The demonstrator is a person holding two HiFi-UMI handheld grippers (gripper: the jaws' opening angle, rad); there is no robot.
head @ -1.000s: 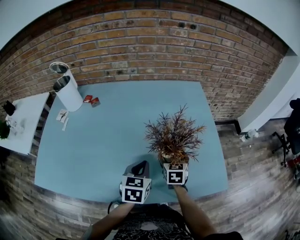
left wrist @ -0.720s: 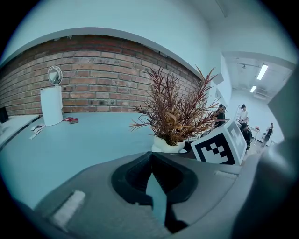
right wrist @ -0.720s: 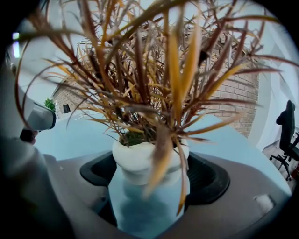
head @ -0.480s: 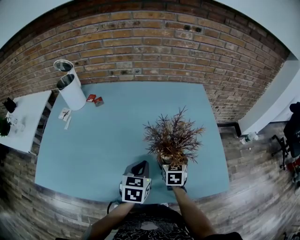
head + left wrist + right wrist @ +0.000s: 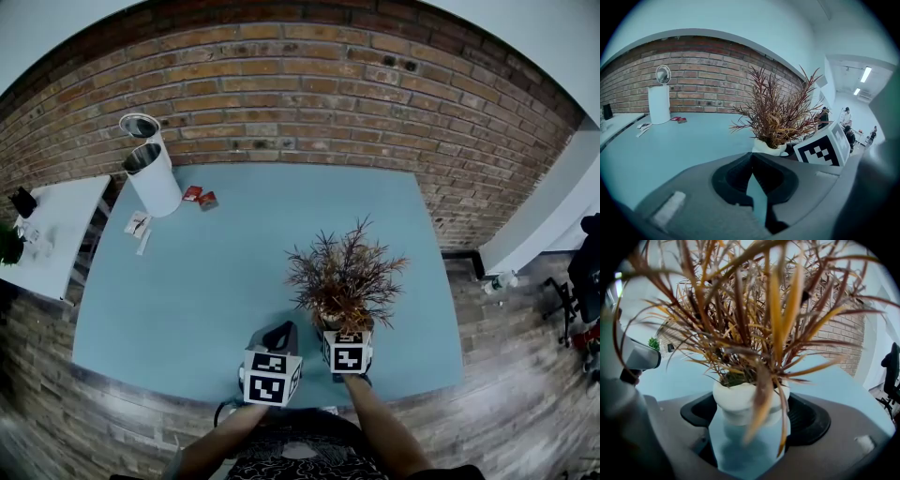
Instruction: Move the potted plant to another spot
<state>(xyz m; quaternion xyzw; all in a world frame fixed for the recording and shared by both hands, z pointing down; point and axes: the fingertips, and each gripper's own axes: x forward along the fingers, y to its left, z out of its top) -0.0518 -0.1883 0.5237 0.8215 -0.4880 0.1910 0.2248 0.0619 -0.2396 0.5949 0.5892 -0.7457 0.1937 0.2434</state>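
At the far left of the head view, a white side table (image 5: 52, 239) is standing apart from the blue bench (image 5: 206, 281). In the bench's upper left corner a white bin (image 5: 157, 186) is standing close to the brick wall (image 5: 309, 94). Two small red items (image 5: 201, 197) are lying just to its right, and scraps of paper (image 5: 140, 228) are lying just below it.

At lower centre, near the bench's front edge, the left tongs (image 5: 279, 336) are pointing up the frame. In the left gripper view their jaws are clenched, with the tips meeting and nothing between them. Only a wedge of blue bench is showing beneath.

Just to the right, the right tongs (image 5: 344, 328) are grasping the potted plant (image 5: 347, 272). The plant is sitting right of centre in the lower part of the bench, just beside the left tongs. In the right gripper view the jaws are pressing in on both sides of the white pot (image 5: 749, 404), below its rim. The reddish-brown and orange leaves (image 5: 778, 319) are fanning up across most of that frame. Whether the pot's base is touching the bench cannot be told.

At the right of the left gripper view, the right tongs' marker cube (image 5: 826, 147) is showing just beside the pot. Beyond it, people (image 5: 846, 119) are standing in a lit room.
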